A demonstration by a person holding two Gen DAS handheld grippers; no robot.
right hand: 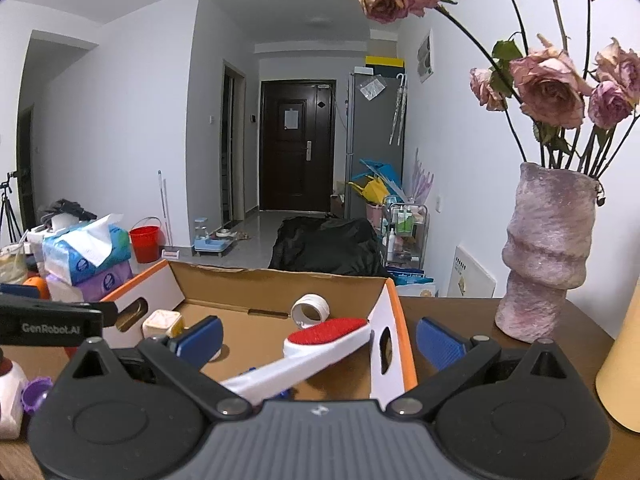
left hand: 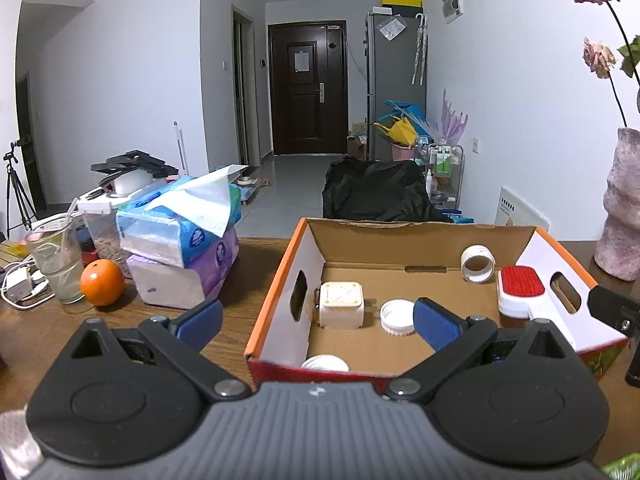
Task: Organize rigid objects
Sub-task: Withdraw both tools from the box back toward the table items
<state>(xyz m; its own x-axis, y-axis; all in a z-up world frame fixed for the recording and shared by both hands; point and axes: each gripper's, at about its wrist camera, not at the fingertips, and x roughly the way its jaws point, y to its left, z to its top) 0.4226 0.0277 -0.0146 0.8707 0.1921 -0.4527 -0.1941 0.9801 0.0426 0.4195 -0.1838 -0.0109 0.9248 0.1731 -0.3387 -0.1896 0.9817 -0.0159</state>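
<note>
While the lint brush (right hand: 326,338) lies with its red head inside the cardboard box (left hand: 276,292) and its handle over the near rim, both the left gripper (left hand: 316,320) and right gripper (right hand: 318,338) gape empty, so whichever nudges the handle in should move gently, clear of the wall.

Right gripper (right hand: 318,338) jaws spread, lint brush (right hand: 320,340) angled inside cardboard box (right hand: 394,320)

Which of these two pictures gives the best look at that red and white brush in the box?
The left wrist view: the red and white brush shows its whole head from the front, leaning against the cardboard box wall. The right wrist view catches it side-on, handle partly hidden behind the claw.
</note>
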